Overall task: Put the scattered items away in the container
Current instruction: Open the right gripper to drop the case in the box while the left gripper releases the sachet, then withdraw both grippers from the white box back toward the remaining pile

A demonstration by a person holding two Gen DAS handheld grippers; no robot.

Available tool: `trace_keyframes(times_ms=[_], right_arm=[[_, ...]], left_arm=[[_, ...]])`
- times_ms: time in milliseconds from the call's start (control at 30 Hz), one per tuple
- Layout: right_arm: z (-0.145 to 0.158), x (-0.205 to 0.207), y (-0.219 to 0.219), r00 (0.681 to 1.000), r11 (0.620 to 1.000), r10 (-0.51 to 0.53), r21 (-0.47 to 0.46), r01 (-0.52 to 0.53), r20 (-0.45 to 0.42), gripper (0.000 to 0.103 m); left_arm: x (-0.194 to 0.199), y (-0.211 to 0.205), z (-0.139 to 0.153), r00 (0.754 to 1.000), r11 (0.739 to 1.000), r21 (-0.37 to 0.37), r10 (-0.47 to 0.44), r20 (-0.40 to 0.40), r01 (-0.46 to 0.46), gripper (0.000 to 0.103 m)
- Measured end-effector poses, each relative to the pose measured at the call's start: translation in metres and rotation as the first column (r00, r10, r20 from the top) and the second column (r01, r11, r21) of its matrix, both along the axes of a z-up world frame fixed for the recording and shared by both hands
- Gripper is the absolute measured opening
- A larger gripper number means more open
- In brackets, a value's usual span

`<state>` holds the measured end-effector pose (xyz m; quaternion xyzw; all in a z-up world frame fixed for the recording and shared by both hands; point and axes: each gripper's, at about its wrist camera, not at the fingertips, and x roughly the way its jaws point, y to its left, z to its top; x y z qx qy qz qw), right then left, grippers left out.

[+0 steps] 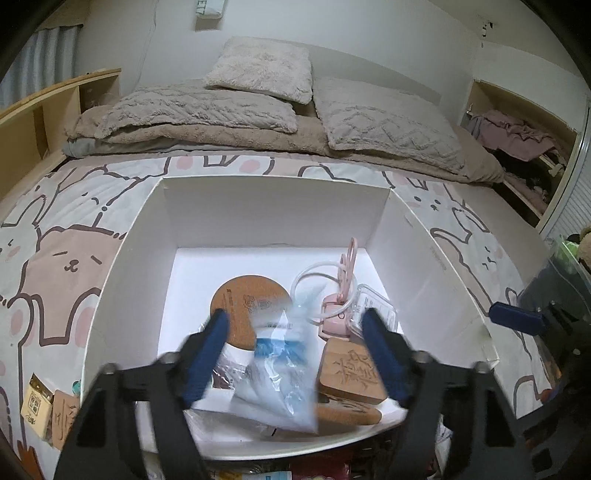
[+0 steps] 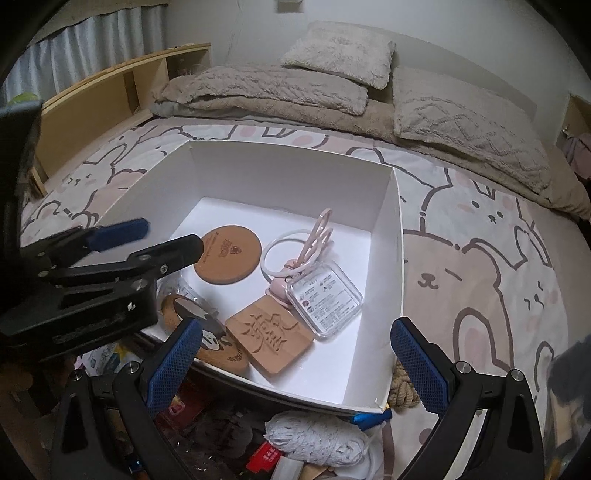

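left gripper [image 1: 295, 354] – jaws parted, nothing gripped | clear plastic bag [image 1: 277, 376] – blurred between them, long axis toward camera, over white box [image 1: 258, 210] | right gripper [image 2: 295, 369] – wide open, empty

white box [image 2: 384, 266], blue gripper pads [image 2: 417, 365]

Bedroom, dim indoor light. Bed [image 1: 74, 221] with cartoon bear-and-rabbit sheet. Beige fleece blanket [image 1: 207, 133] folded at head end, grey plush pillows [image 1: 258, 70] stacked on it against plain white wall [image 1: 369, 26]. Light wooden shelf unit [image 2: 110, 92] at left, curtain [image 2: 92, 40] behind. Open cubby [image 1: 517, 133] at right, crumpled clothes inside.
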<state>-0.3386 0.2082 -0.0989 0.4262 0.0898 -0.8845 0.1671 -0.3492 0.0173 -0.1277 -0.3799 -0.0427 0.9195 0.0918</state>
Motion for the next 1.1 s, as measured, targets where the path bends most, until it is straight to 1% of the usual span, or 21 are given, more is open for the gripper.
trace_keyframes(times_ms=[567, 833, 1100], right_arm=[[0.001, -0.004, 0.002, 1.000, 1.000, -0.023, -0.016, 0.023, 0.011, 0.102], [0.004, -0.001, 0.003, 1.000, 0.999, -0.031, -0.016, 0.031, -0.003, 0.102], [0.011, 0.004, 0.005, 0.999, 0.998, -0.045, -0.039, 0.044, -0.016, 0.102]], left_arm=[[0.006, -0.001, 0.006, 1.000, 1.000, -0.005, 0.001, -0.007, -0.001, 0.077], [0.011, -0.003, 0.011, 1.000, 1.000, -0.011, 0.003, -0.017, -0.003, 0.077], [0.023, -0.007, 0.020, 0.999, 1.000, -0.015, 0.012, -0.040, -0.012, 0.077]])
